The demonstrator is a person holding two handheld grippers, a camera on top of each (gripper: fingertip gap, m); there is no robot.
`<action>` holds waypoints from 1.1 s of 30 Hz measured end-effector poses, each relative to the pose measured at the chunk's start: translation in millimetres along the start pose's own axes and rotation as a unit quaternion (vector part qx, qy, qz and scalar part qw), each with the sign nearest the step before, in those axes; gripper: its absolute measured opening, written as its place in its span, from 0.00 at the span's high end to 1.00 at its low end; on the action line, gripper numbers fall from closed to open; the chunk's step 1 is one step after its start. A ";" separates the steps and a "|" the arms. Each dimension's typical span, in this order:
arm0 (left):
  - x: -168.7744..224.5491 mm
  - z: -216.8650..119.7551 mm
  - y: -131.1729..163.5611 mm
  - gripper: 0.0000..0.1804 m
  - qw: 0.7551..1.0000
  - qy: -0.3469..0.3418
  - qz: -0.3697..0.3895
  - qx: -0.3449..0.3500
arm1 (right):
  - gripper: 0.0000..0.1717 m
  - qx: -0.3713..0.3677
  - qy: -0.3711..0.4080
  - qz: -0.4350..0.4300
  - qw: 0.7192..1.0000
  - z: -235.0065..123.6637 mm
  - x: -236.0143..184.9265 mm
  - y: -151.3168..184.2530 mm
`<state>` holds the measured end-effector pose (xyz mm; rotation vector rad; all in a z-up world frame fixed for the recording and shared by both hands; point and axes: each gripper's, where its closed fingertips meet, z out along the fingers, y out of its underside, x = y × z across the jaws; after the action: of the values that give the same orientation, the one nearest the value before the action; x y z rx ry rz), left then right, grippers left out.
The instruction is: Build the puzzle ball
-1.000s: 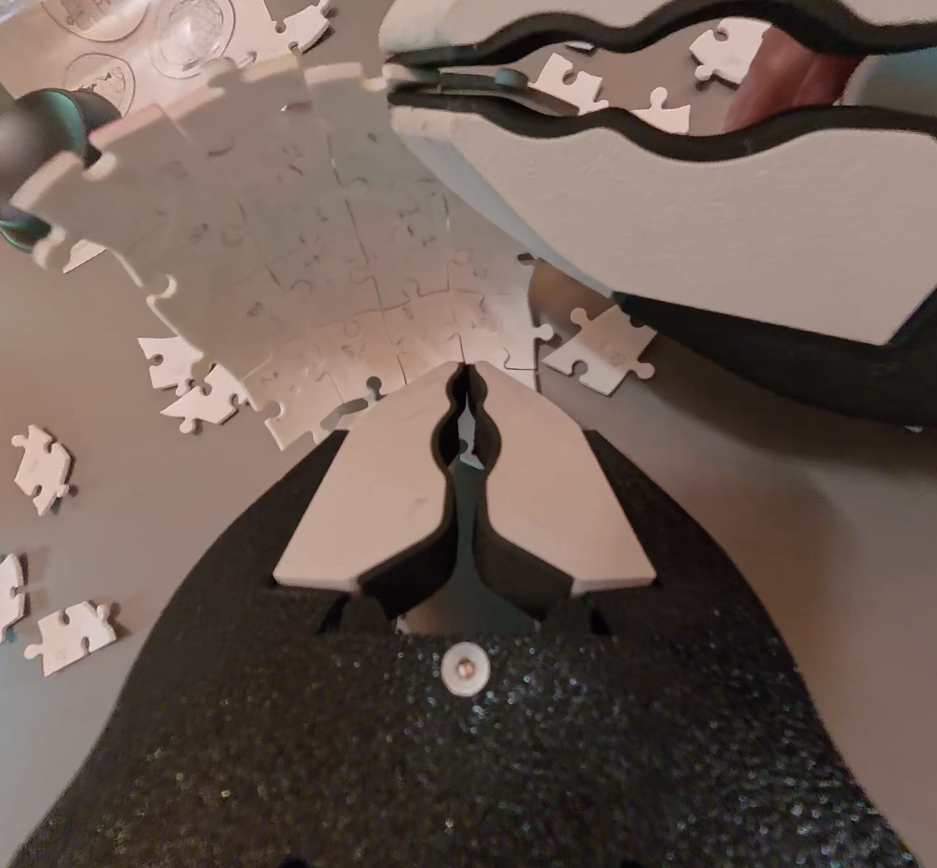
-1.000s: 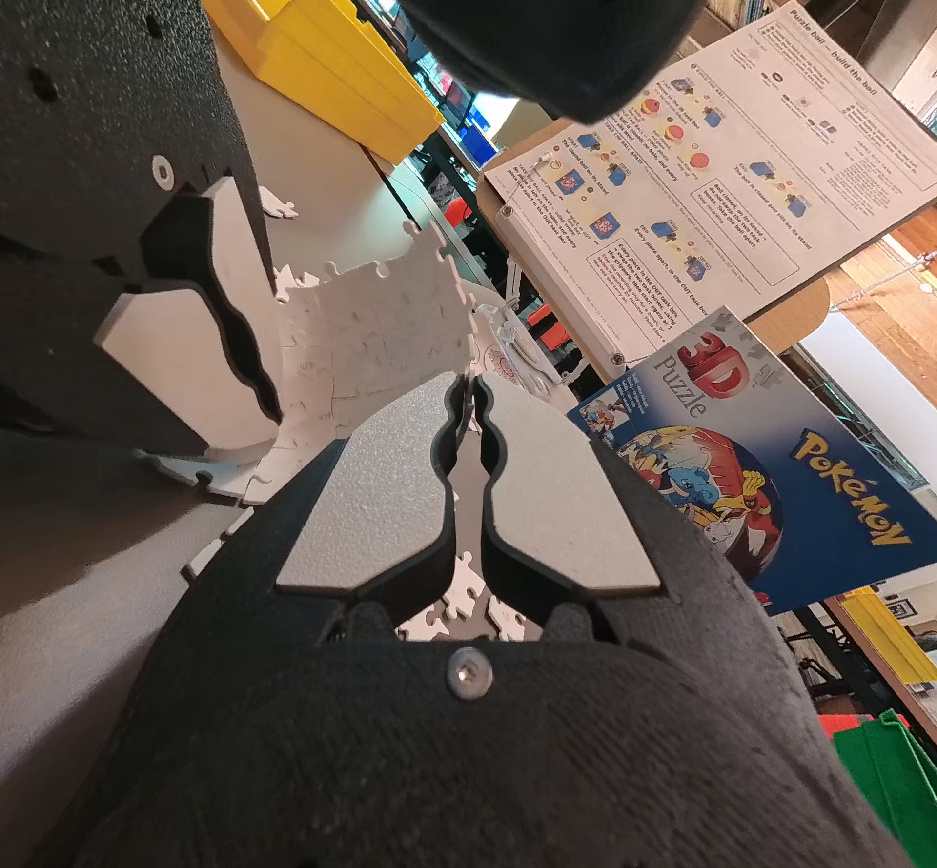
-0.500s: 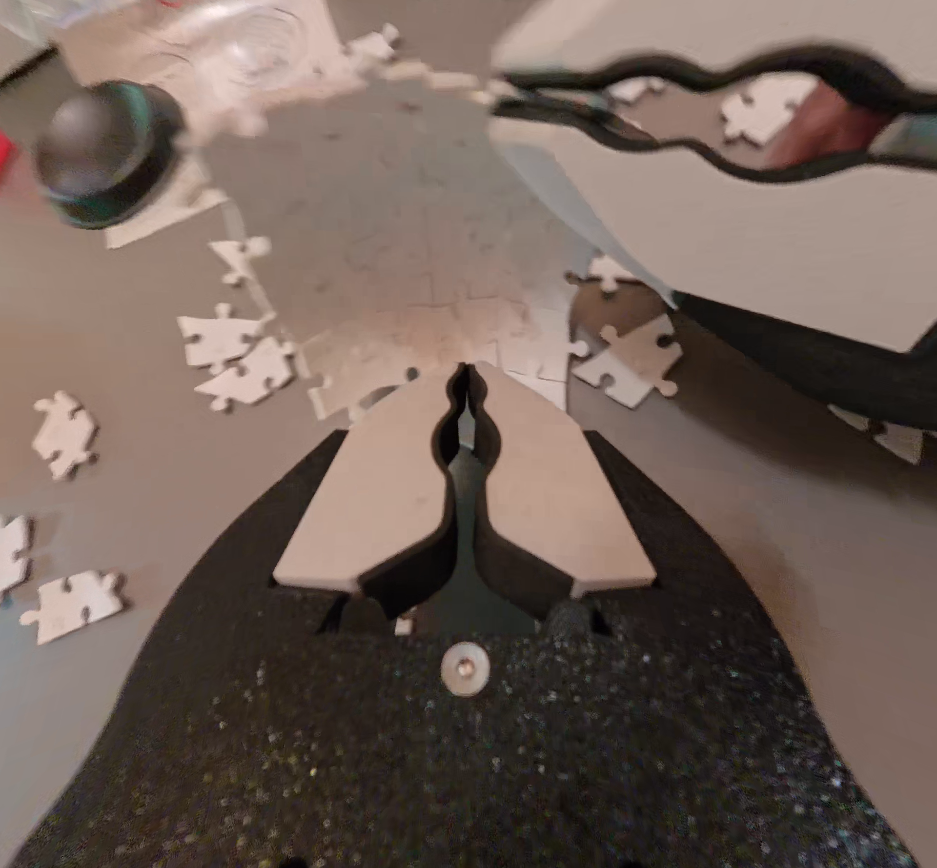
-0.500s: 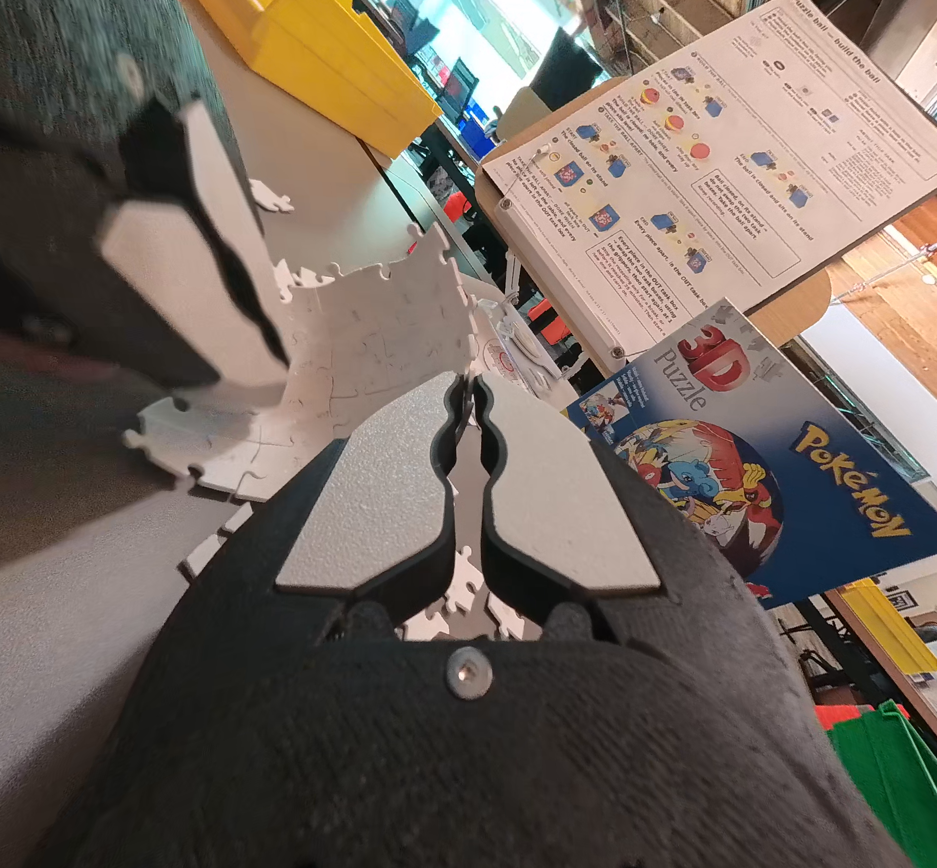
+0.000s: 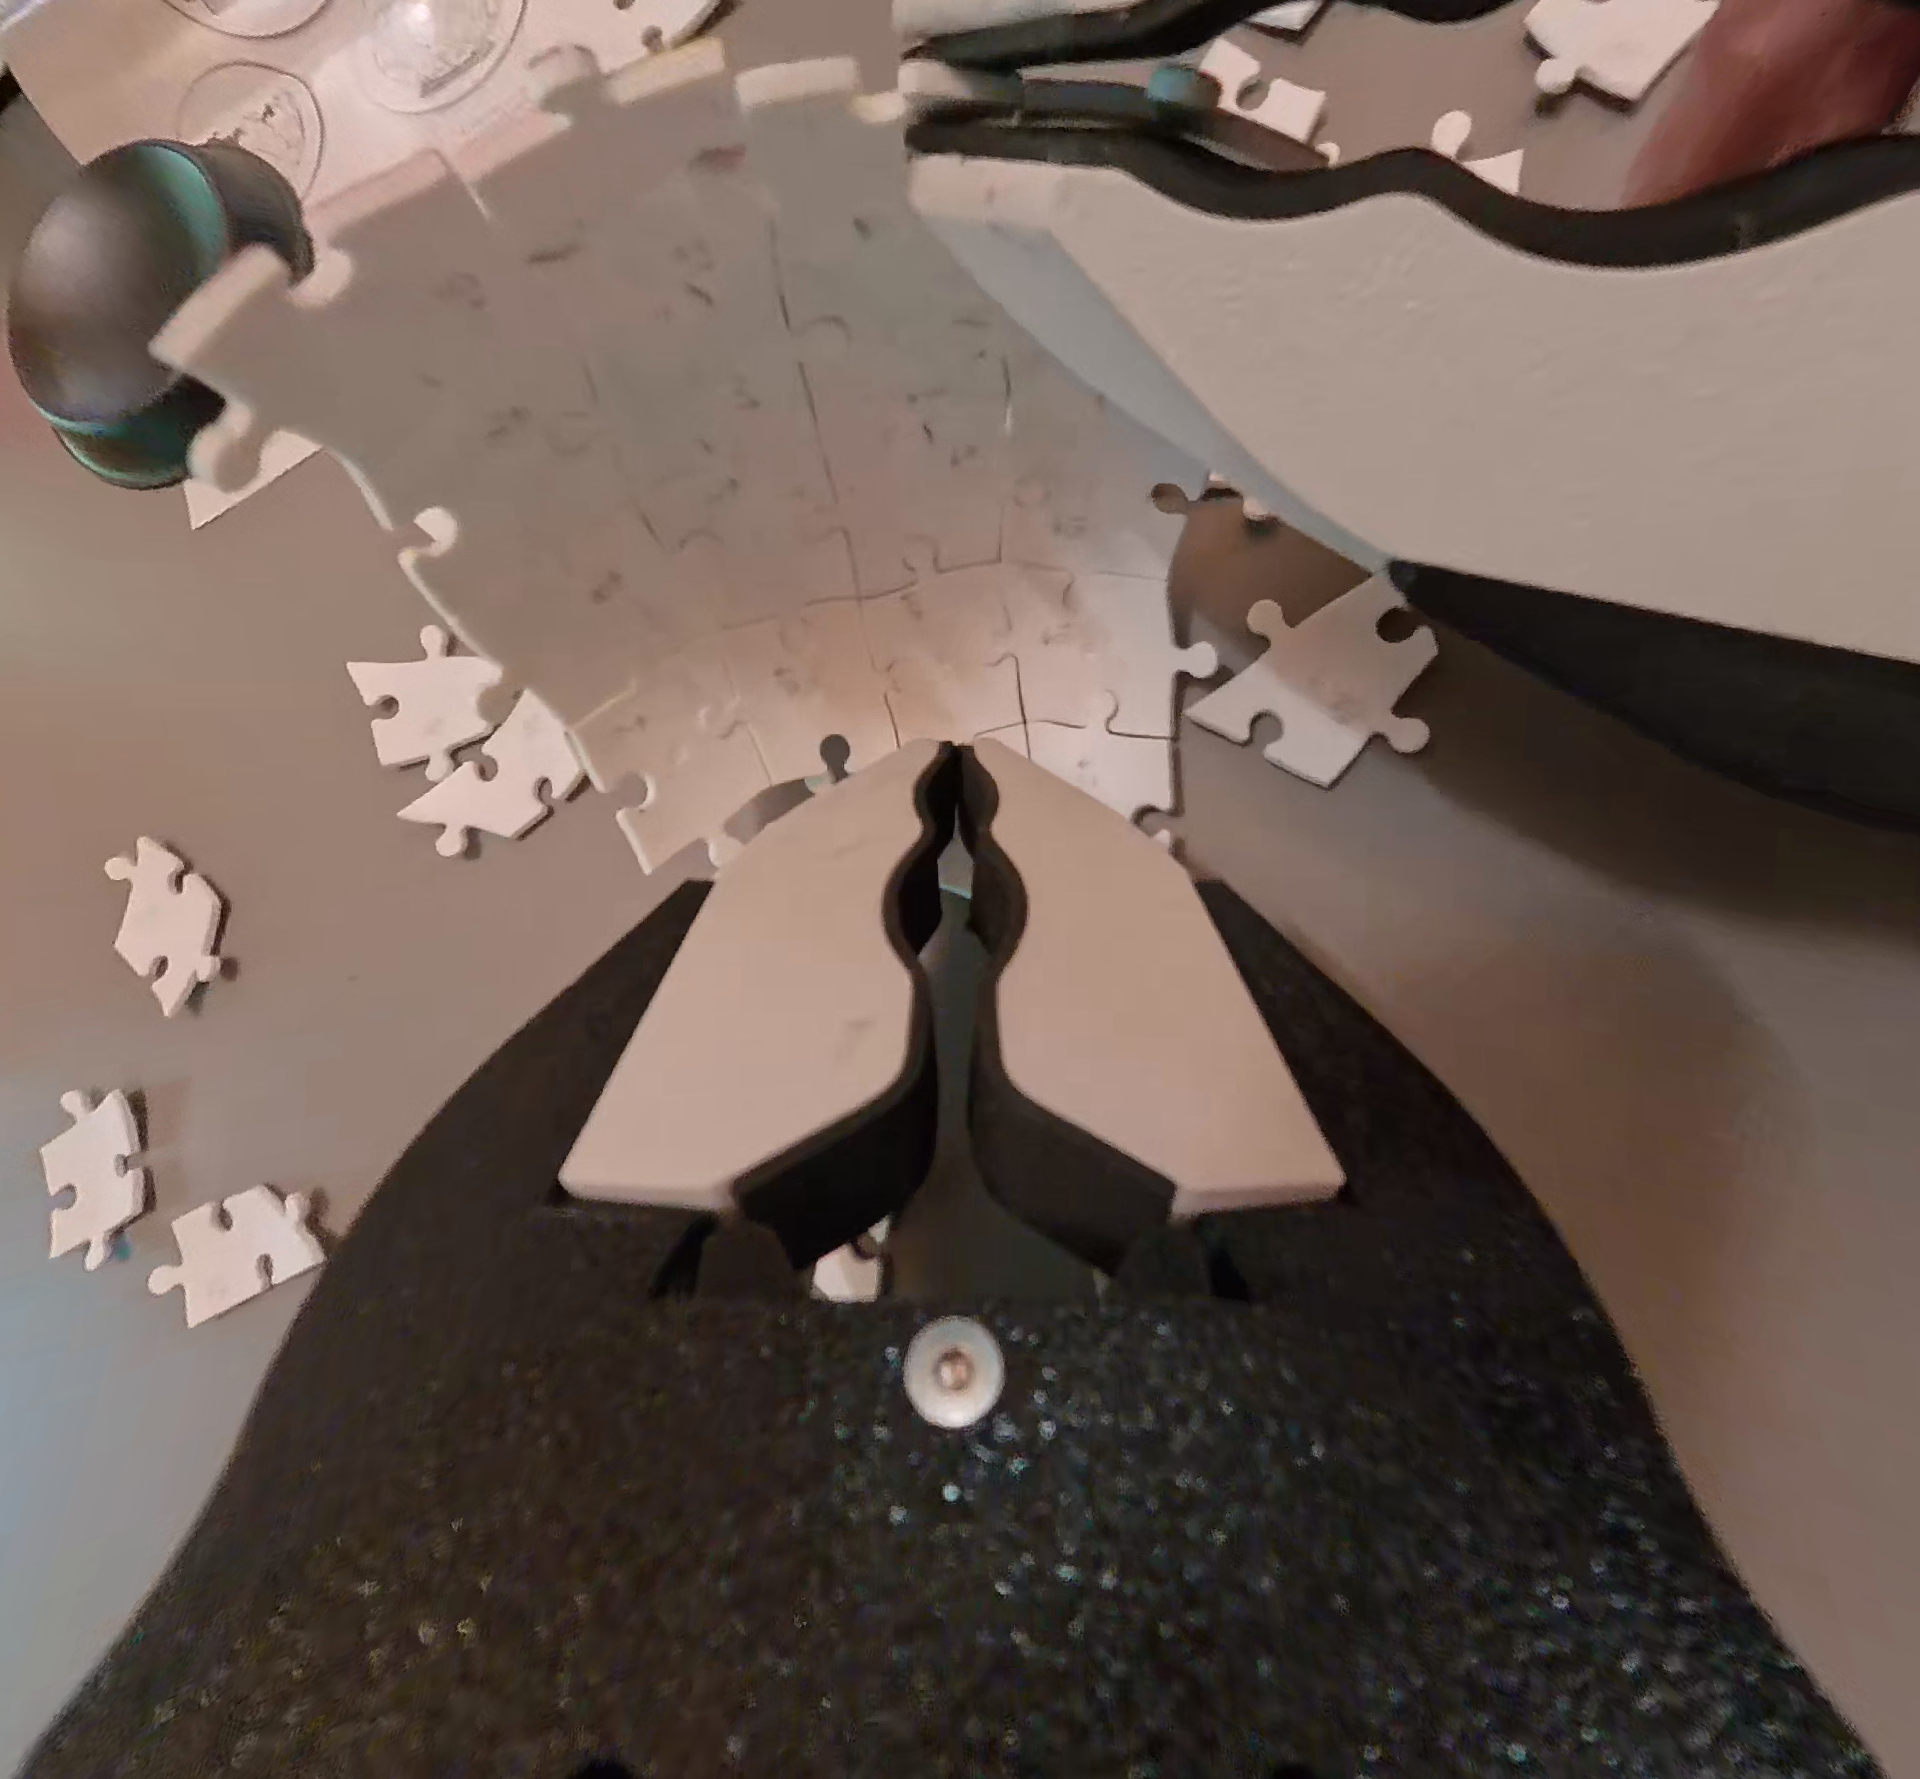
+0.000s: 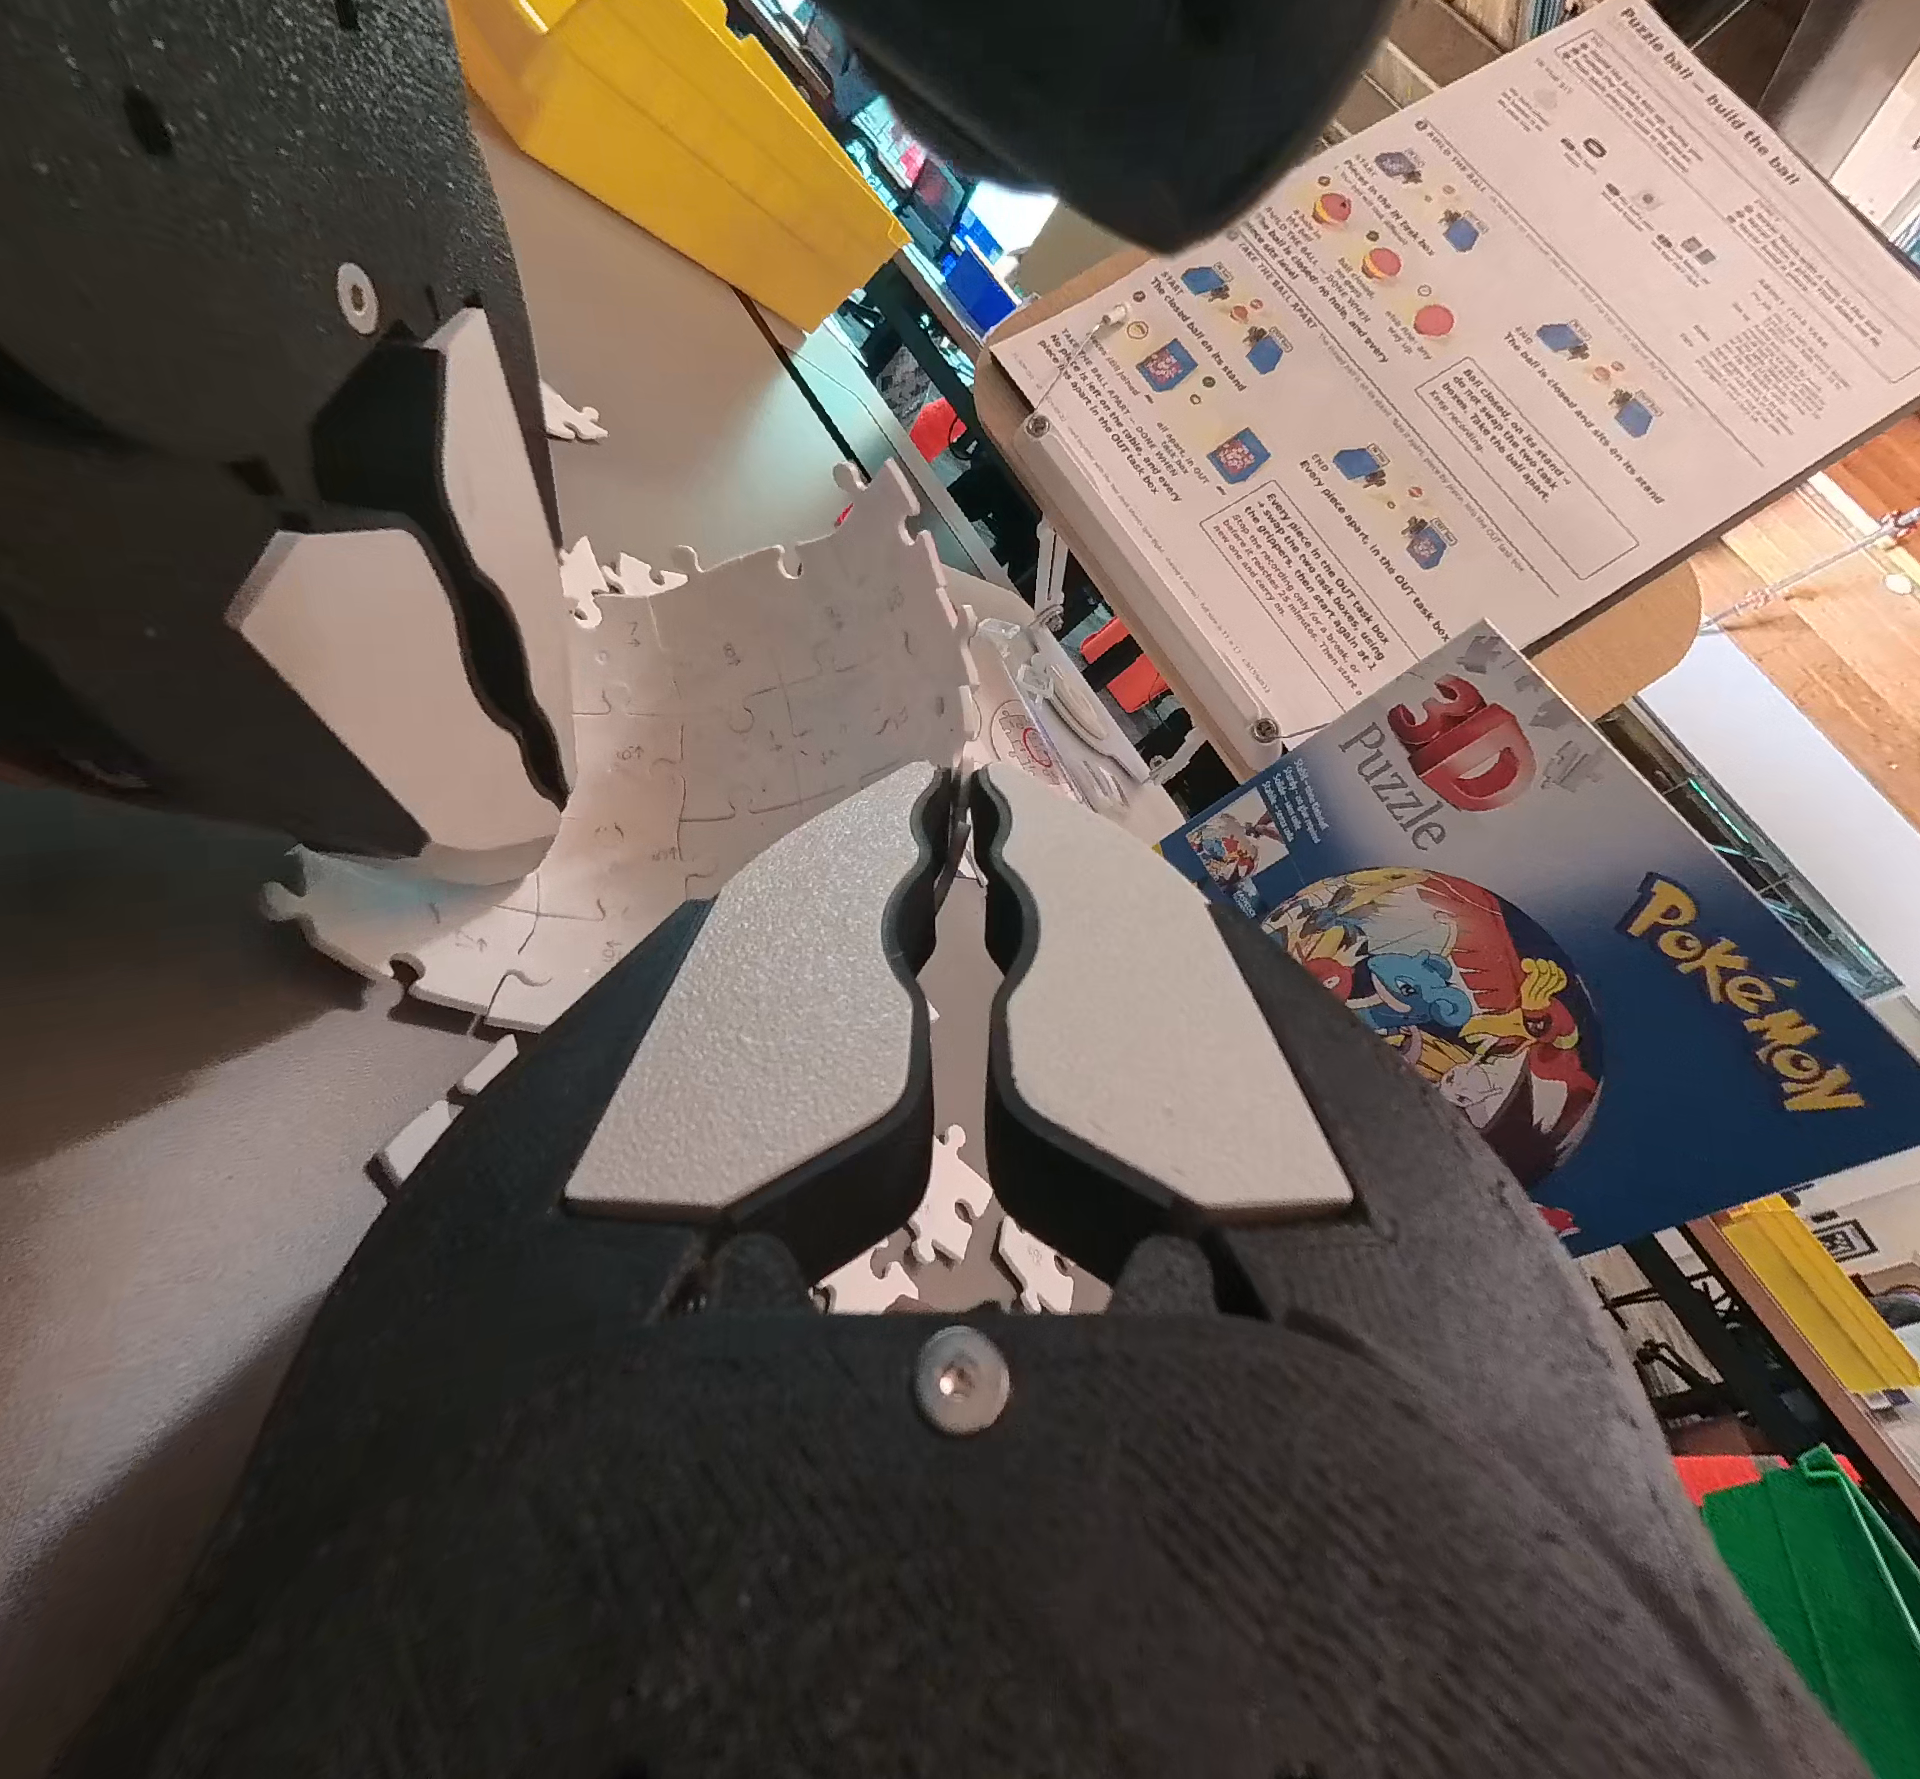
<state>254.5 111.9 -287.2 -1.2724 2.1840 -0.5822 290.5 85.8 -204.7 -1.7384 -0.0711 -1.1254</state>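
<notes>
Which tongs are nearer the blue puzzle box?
Right. The right tongs, clamped on the curved puzzle section's edge, are on the side facing the blue puzzle box; the left tongs are at the section's opposite side, farther from the box.

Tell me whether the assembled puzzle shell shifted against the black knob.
Cannot tell. The puzzle shell overlaps the black knob much as before; the camera itself swung midway.

Right claw [image 6: 961, 799] closed on edge of curved white puzzle shell [image 6: 769, 690], pads pinching its thin rim. Left claw [image 6: 551, 794] at left, tips against same shell lower down. Loose white pieces [image 6: 951, 1210] on grey table [image 6: 156, 1158]. Blue puzzle box [image 6: 1558, 950], instruction sheet [image 6: 1455, 327], yellow bins [image 6: 665, 88] behind.
</notes>
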 end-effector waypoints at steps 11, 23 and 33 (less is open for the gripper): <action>-6.7 -11.9 -16.5 1.00 0.998 0.023 -0.037 0.055 | 0.98 -0.007 -0.001 0.001 1.000 0.6 0.8 3.5; -44.5 -46.7 3.6 0.91 0.993 -0.017 0.010 0.114 | 0.94 -0.035 -0.028 0.030 0.999 5.5 -1.0 15.9; -22.2 -43.0 2.6 0.83 0.978 0.072 -0.145 0.128 | 0.88 -0.019 -0.079 0.053 0.995 -1.7 19.0 2.7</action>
<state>234.3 136.7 -250.9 -1.4536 1.9643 -1.0653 301.5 75.0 -193.1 -1.8404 -0.0529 -0.9166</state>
